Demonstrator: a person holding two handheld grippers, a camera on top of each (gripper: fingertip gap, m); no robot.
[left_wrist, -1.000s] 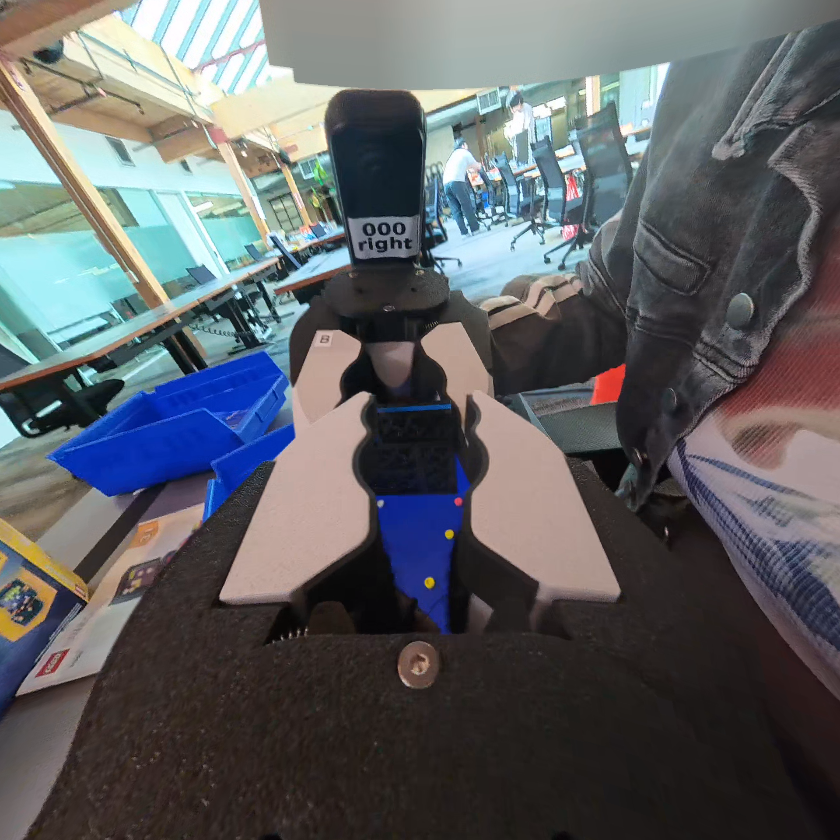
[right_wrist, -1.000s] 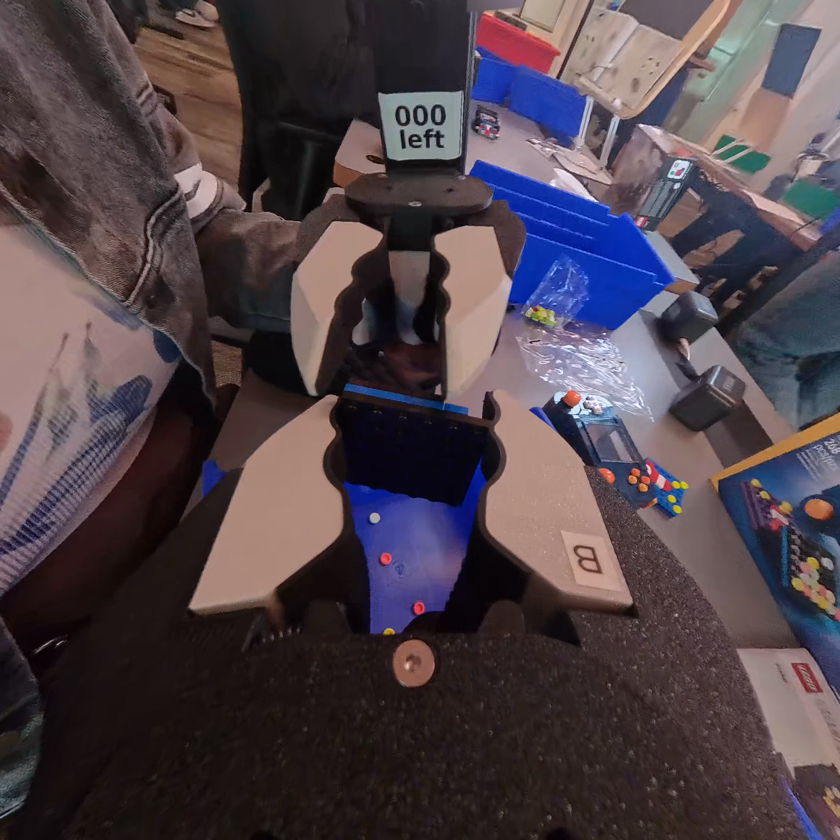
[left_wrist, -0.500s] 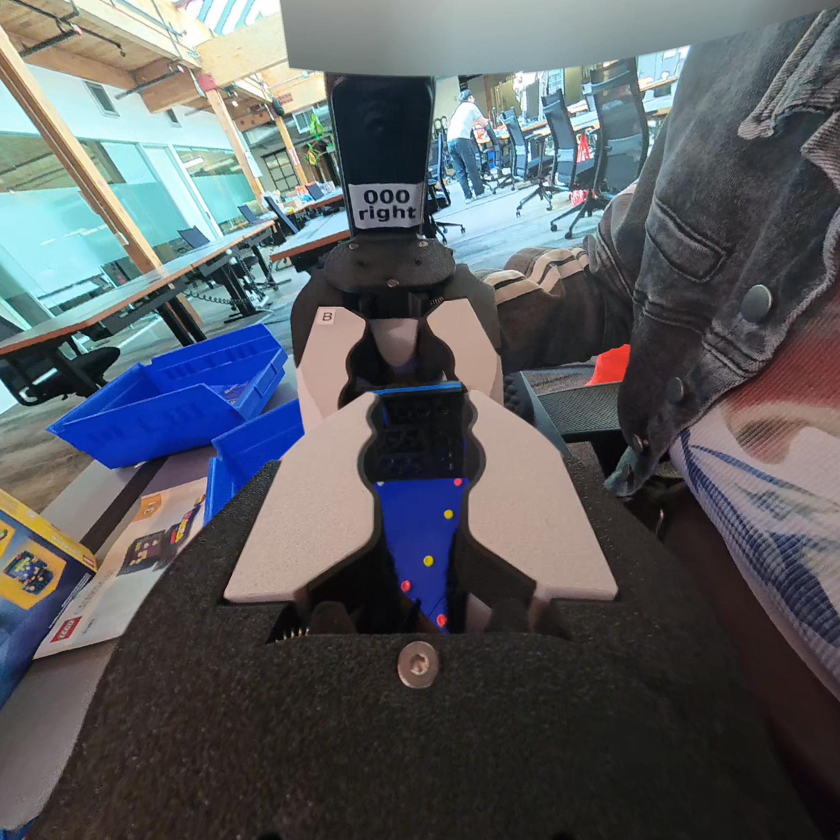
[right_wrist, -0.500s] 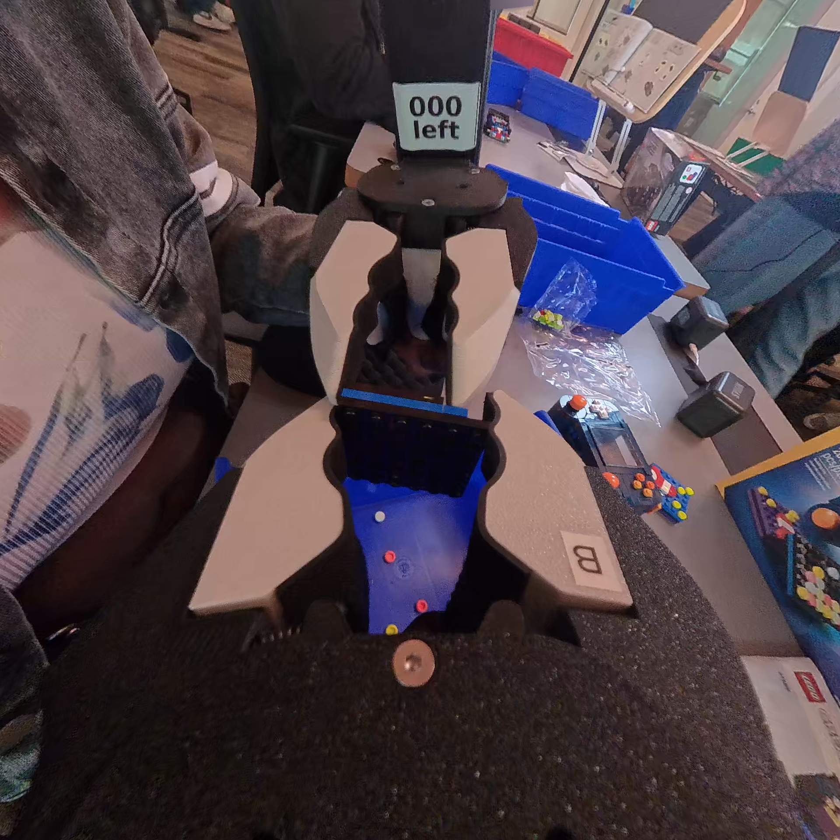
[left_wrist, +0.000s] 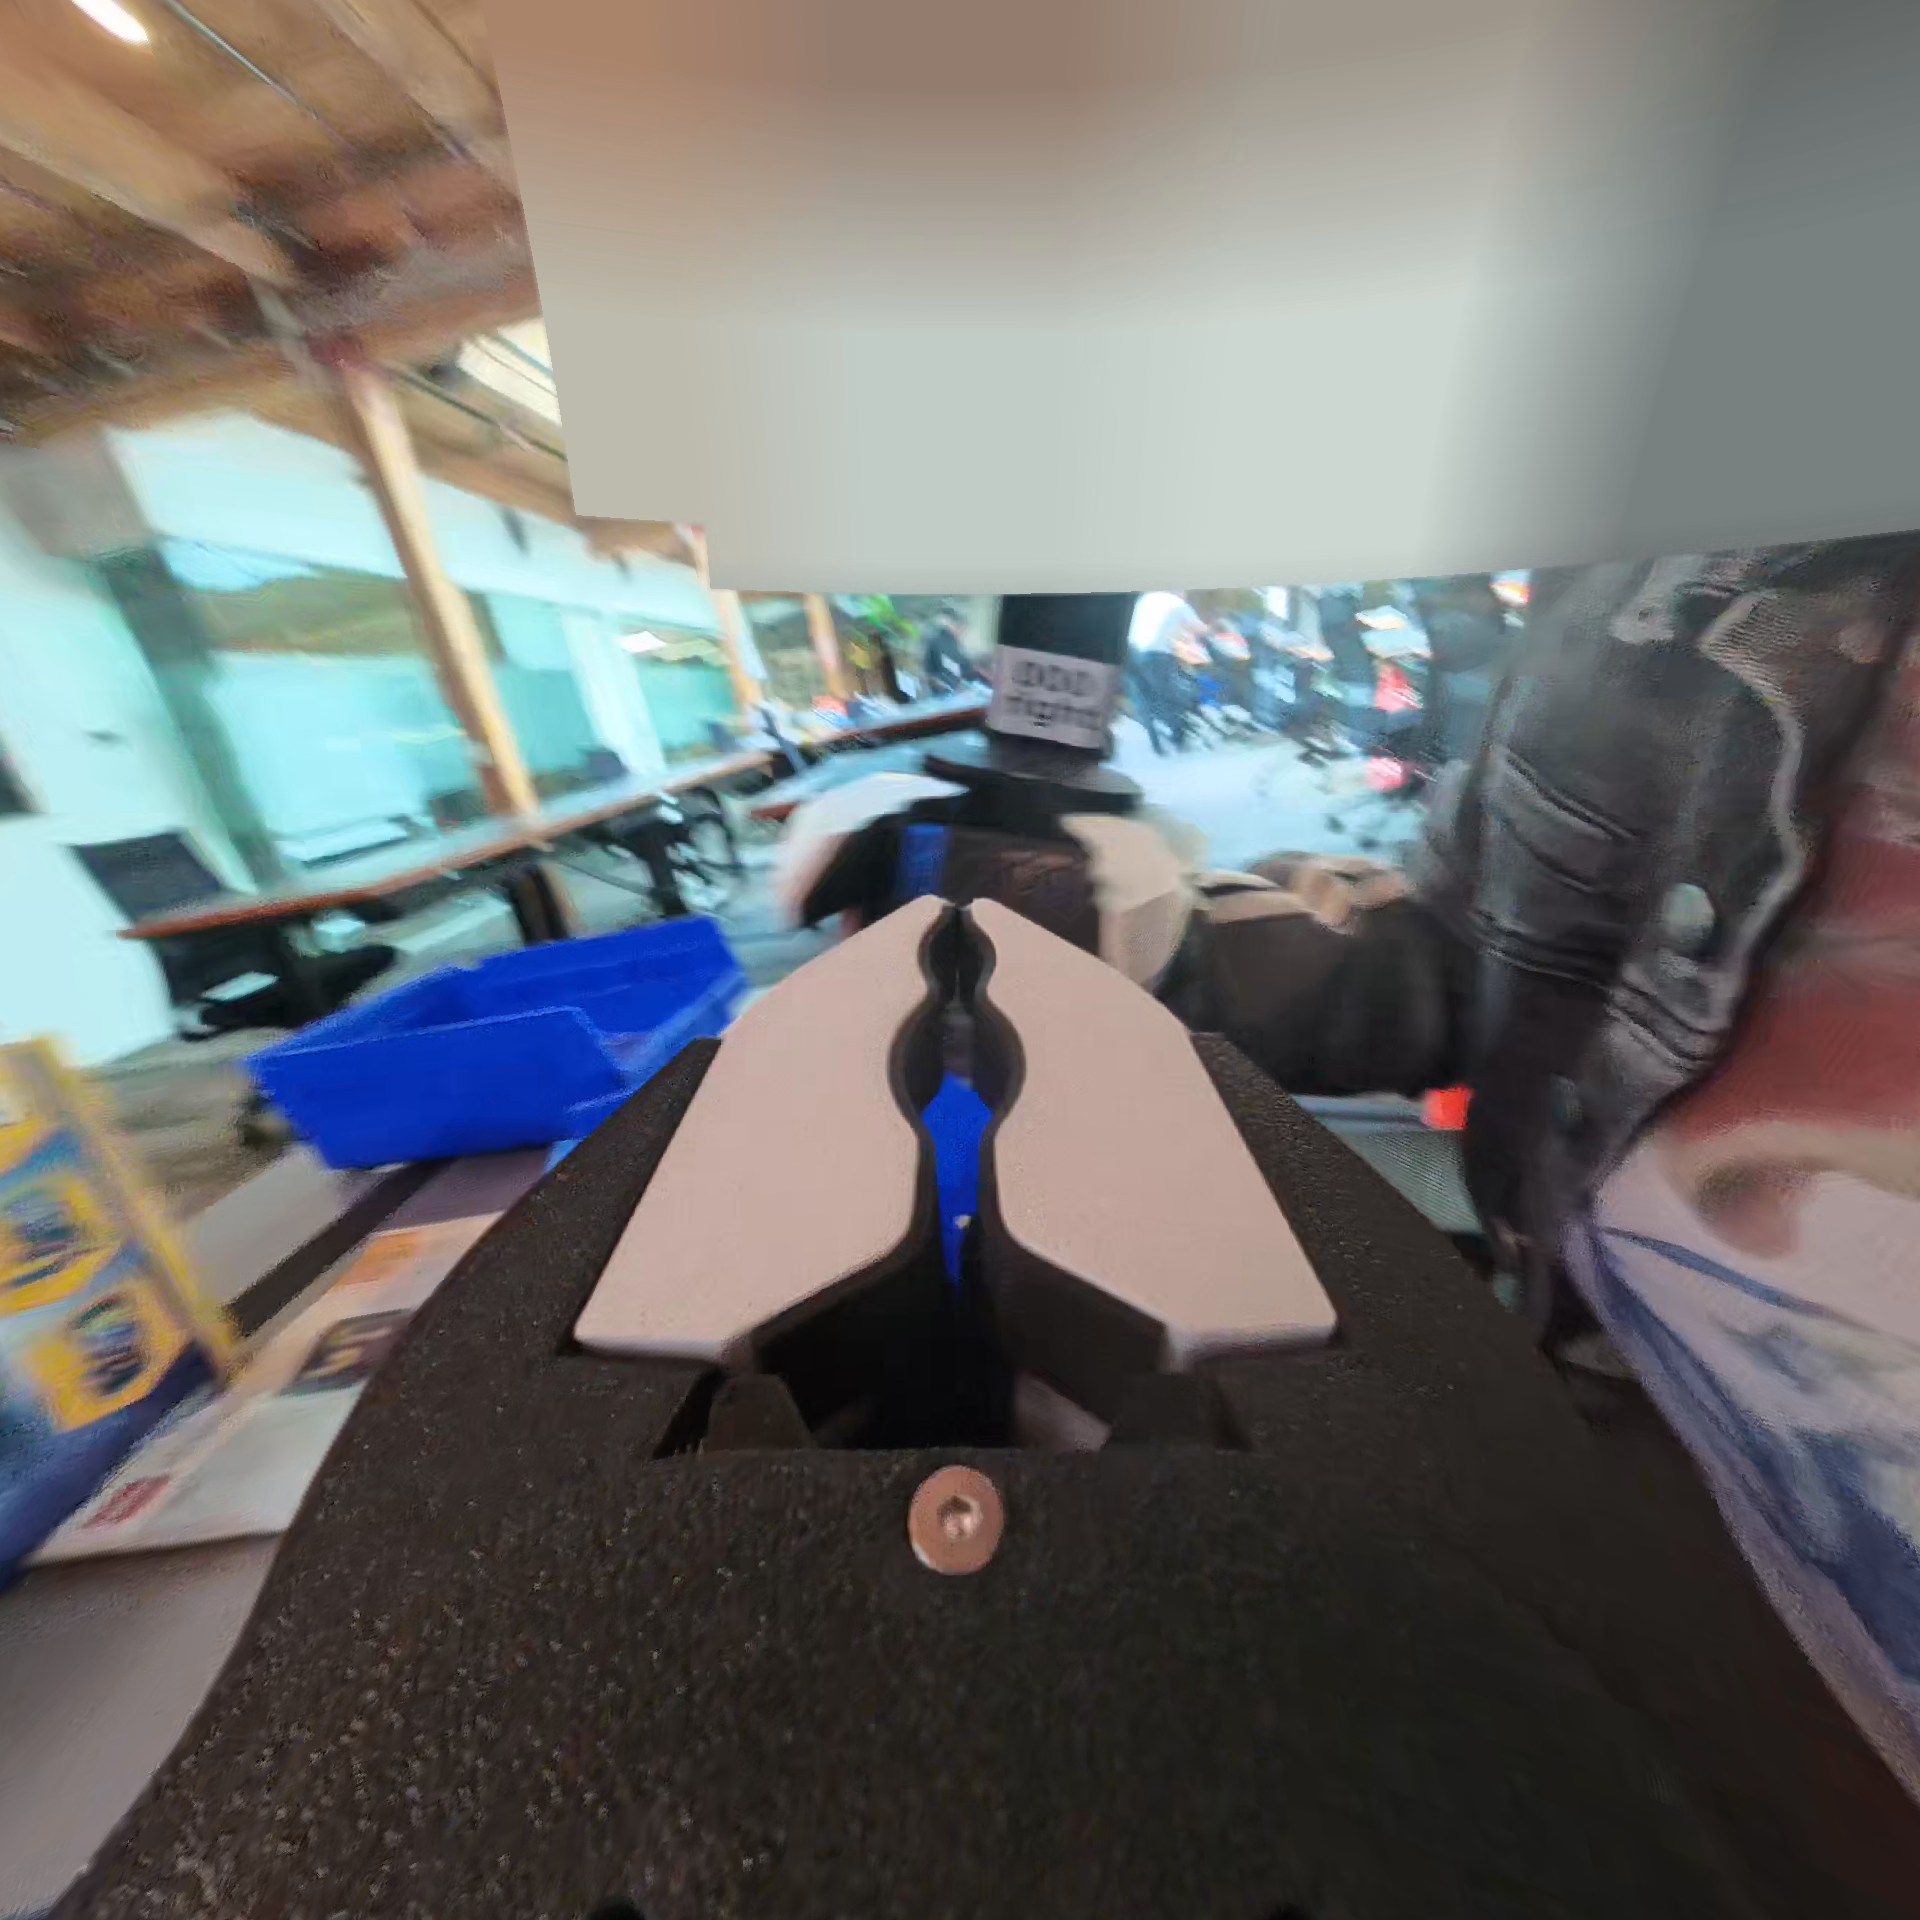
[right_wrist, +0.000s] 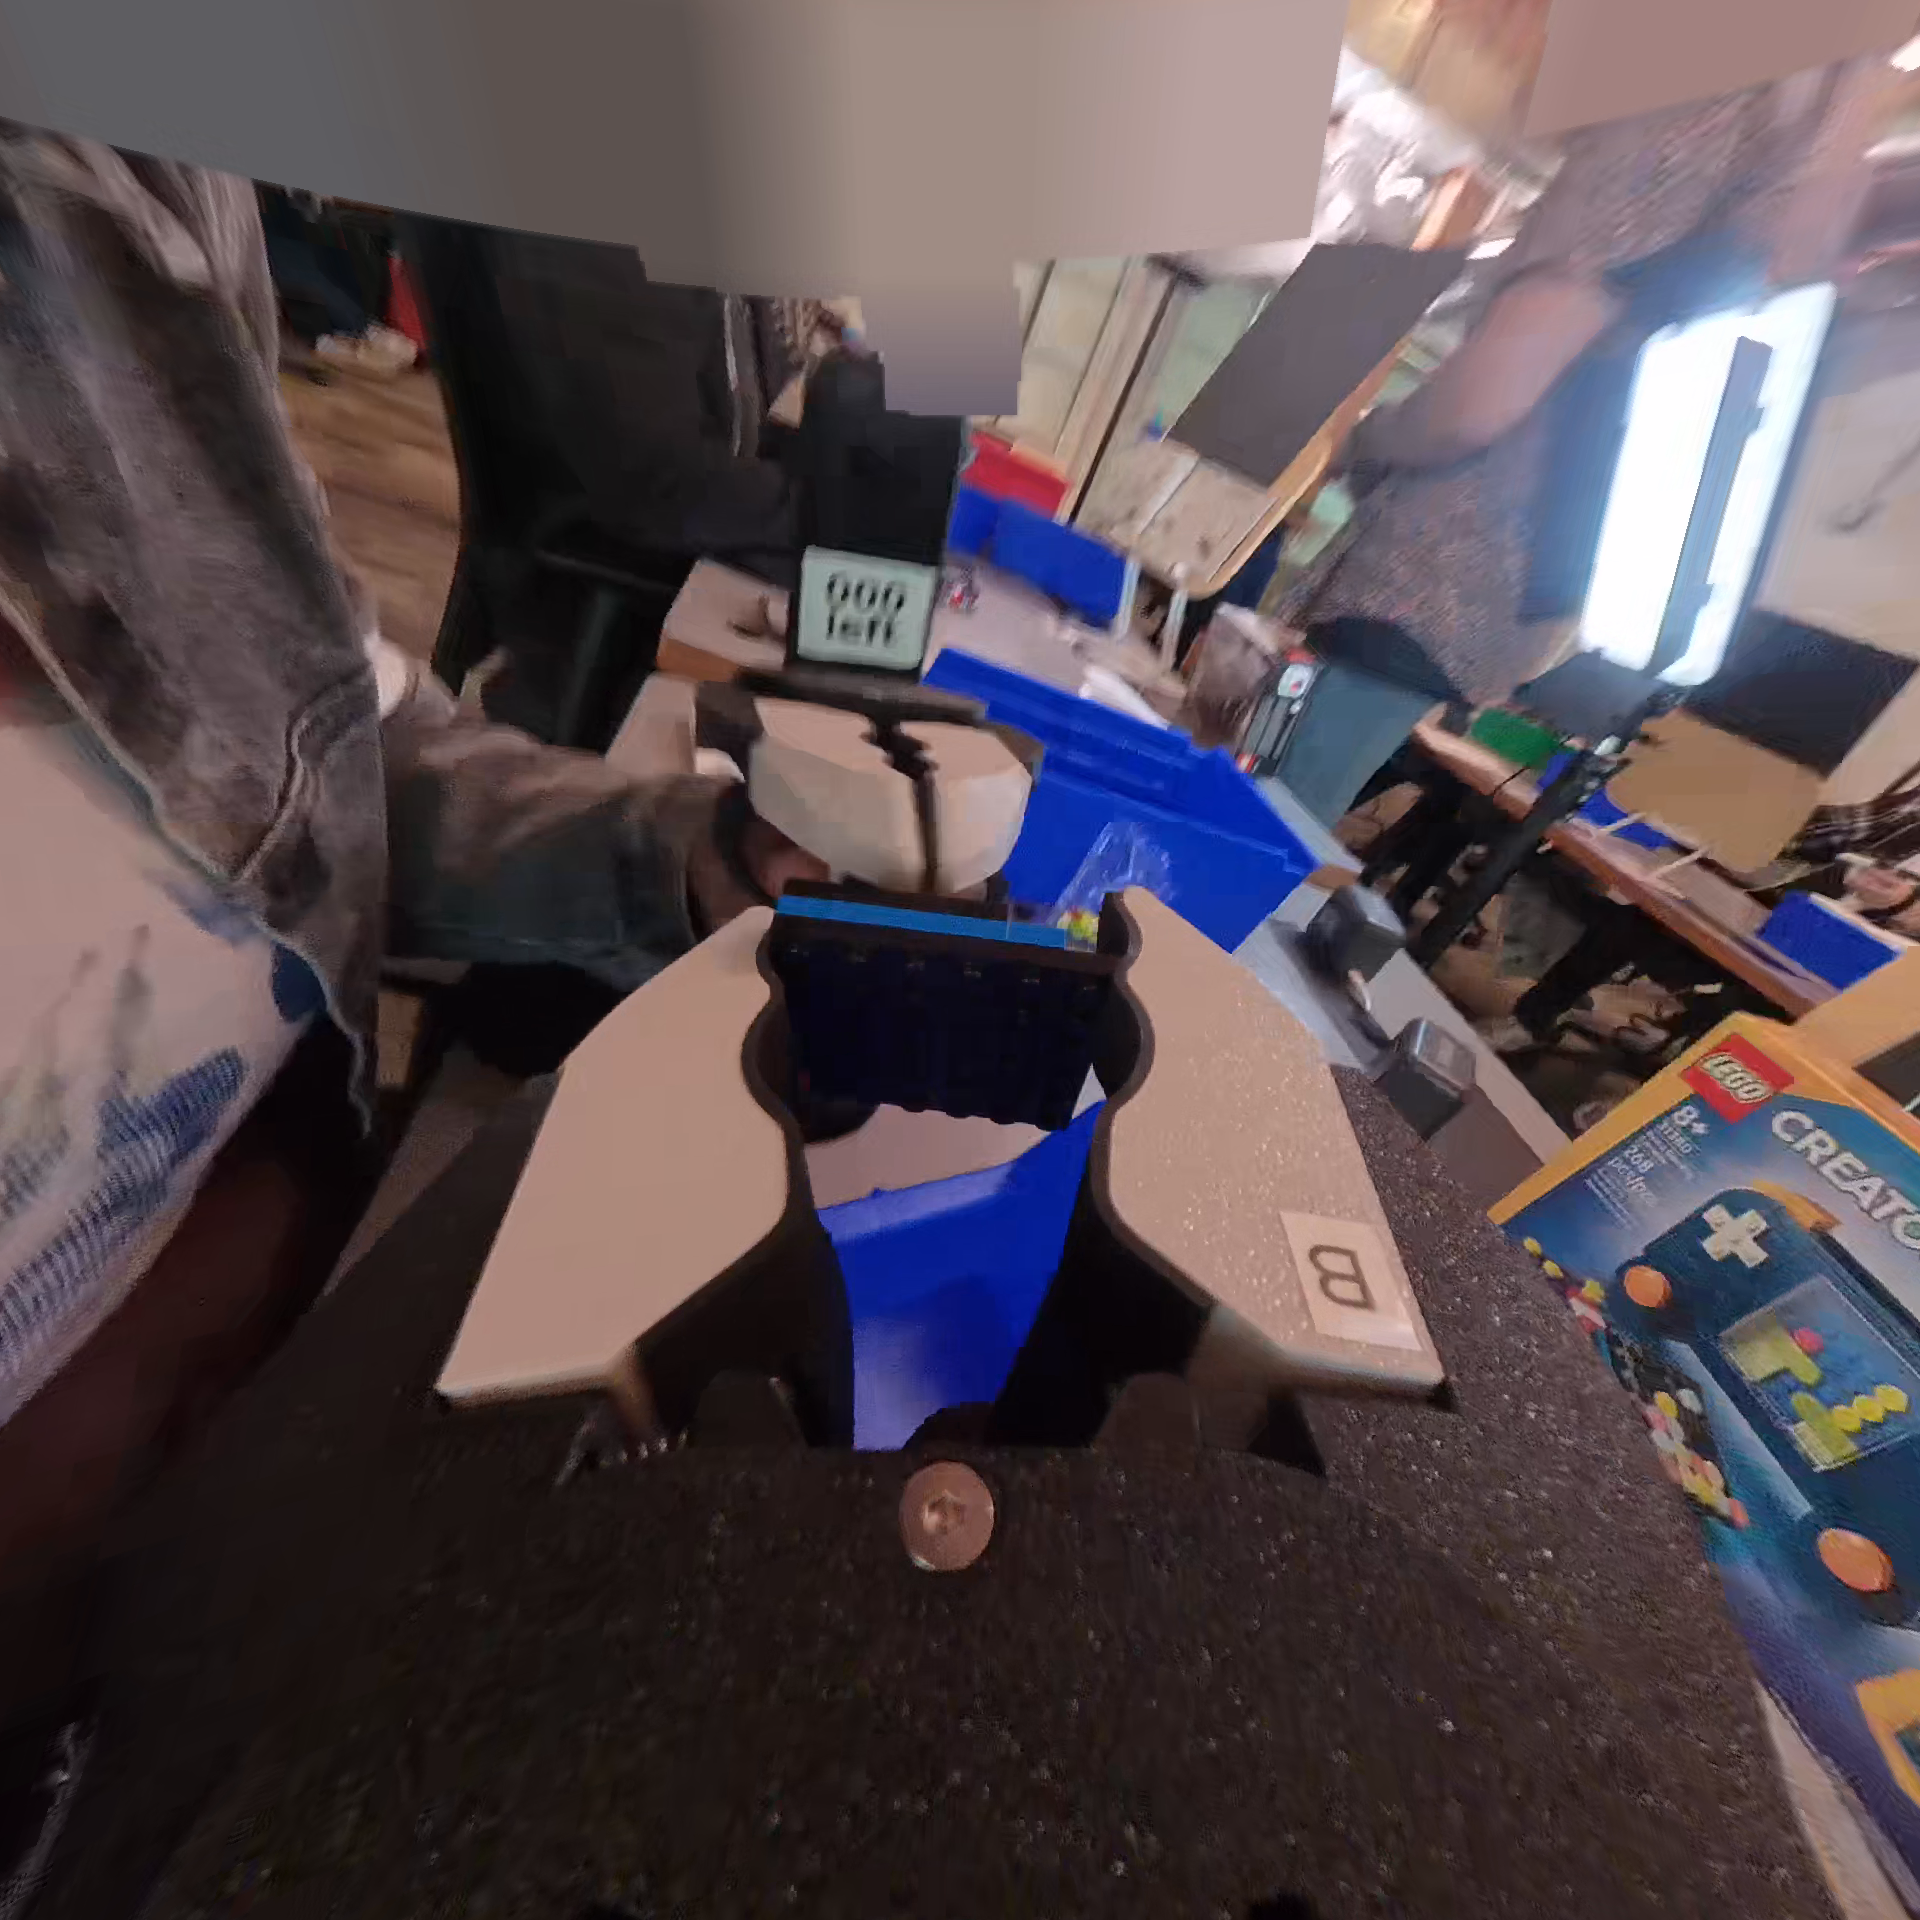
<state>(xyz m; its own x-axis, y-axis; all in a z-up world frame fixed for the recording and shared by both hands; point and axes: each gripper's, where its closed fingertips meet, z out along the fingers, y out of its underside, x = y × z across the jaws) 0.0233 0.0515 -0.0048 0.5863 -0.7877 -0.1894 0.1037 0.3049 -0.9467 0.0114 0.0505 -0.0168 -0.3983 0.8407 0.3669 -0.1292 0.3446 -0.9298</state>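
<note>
My right gripper (right_wrist: 940, 935) is shut on a dark blue studded brick plate (right_wrist: 935, 1029) with a lighter blue top edge, held upright between its grey fingers (right_wrist: 1226, 1122). A blue tray (right_wrist: 935, 1299) lies below it. My left gripper (left_wrist: 956, 920) is shut with the jaws almost touching and nothing between them; blue shows through the gap under them. It faces the right gripper, which shows blurred beyond it (left_wrist: 987, 862) with the plate edge (left_wrist: 925, 862). In the right wrist view the left gripper (right_wrist: 894, 800) sits just behind the plate, apart from it.
Blue bins (left_wrist: 499, 1049) (right_wrist: 1143, 821) stand on the grey table. A yellow and blue toy box (right_wrist: 1766, 1299) (left_wrist: 83, 1247) and a booklet (left_wrist: 260, 1392) lie beside me. A person's denim jacket (left_wrist: 1610, 883) (right_wrist: 156, 520) is close. Small black boxes (right_wrist: 1439, 1070) sit farther back.
My left gripper has let go of the blue plate, shut its jaws and drawn back. My right gripper keeps hold of the plate and has lifted it above the tray. Both views blur with motion.
</note>
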